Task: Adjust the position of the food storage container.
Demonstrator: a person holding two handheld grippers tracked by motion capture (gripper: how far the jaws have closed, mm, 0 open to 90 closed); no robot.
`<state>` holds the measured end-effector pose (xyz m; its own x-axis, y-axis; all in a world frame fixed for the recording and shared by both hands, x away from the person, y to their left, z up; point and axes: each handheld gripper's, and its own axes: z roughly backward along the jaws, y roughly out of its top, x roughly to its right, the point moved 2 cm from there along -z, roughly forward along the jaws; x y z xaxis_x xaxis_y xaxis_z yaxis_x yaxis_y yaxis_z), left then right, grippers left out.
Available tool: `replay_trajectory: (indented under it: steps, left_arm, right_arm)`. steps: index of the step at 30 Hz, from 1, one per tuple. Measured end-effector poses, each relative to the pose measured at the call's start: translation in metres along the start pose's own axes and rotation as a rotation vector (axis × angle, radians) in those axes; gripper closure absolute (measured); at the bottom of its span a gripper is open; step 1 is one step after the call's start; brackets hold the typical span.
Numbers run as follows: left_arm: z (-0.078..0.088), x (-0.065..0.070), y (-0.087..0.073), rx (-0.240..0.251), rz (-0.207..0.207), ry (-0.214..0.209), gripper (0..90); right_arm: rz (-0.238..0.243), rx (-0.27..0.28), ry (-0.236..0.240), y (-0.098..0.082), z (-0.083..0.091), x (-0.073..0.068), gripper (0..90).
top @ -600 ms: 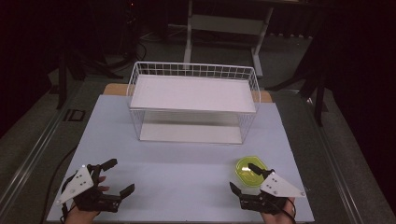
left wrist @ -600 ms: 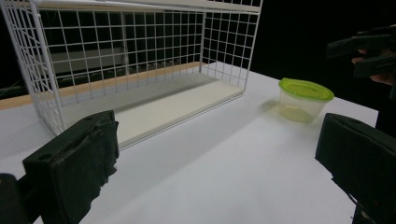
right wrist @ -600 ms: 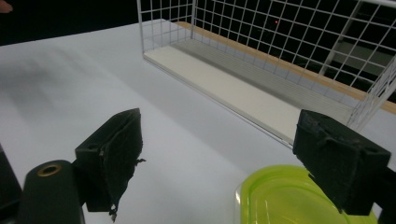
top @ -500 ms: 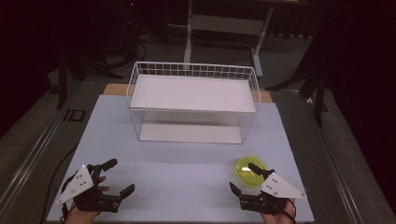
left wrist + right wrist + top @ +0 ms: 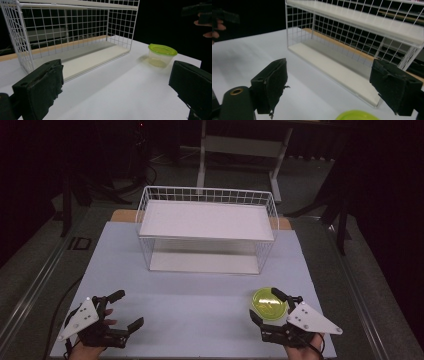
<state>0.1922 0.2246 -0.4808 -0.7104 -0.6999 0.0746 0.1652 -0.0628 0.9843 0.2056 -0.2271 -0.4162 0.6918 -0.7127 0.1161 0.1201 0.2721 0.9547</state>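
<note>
Down at the near edge of the table (image 5: 200, 320) we hold one gripper in each hand. Our right gripper (image 5: 269, 306) has its jaws spread wide with nothing squeezed between them. Its two black jaws reach up on either side of a little round tub with a green lid (image 5: 269, 303), and we cannot tell from above if they touch it. From the right gripper view we see just the top of that green lid (image 5: 357, 115) at the bottom, between the jaws and a bit below them. Our left gripper (image 5: 125, 309) is far off on the other side, and its jaws are wide apart too, holding nothing. From the left gripper view the tub (image 5: 161, 55) sits on the white table, well away from the jaws. Farther back stands a white wire rack (image 5: 207, 231) with a top shelf and a bottom shelf. It rests on the middle of the table, apart from the tub.
</note>
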Motion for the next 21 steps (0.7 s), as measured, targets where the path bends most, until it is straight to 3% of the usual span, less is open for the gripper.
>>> replay_trajectory:
  steps: [5, 7, 8, 10, 14, 18, 21]
  left_arm:
    - [-0.001, 0.000, 0.000, 0.001, 0.002, -0.004, 0.3]
    - [-0.001, 0.000, 0.000, 0.001, 0.001, -0.004, 0.3]
    - [-0.001, 0.000, 0.000, 0.001, 0.003, -0.007, 0.3]
    - [-0.001, 0.000, 0.000, -0.002, 0.003, -0.007, 0.3]
    - [-0.001, 0.000, 0.000, -0.002, 0.002, -0.008, 0.3]
    - [-0.001, 0.001, 0.000, -0.003, 0.001, -0.007, 0.3]
    - [-0.001, 0.001, 0.000, -0.004, -0.002, -0.006, 0.3]
  right_arm:
    - [-0.007, -0.025, -0.022, 0.009, -0.002, 0.009, 12.8]
    - [-0.029, -0.026, -0.017, 0.012, -0.006, 0.014, 11.4]
    - [-0.041, -0.024, -0.039, 0.014, -0.008, 0.017, 11.4]
    - [-0.073, -0.021, -0.011, 0.016, -0.010, 0.023, 12.3]
    - [-0.072, -0.014, -0.050, 0.018, -0.015, 0.037, 14.4]
    - [-0.130, -0.043, -0.088, 0.011, -0.021, 0.059, 28.0]
    - [-0.147, -0.065, -0.111, 0.003, -0.024, 0.070, 36.3]
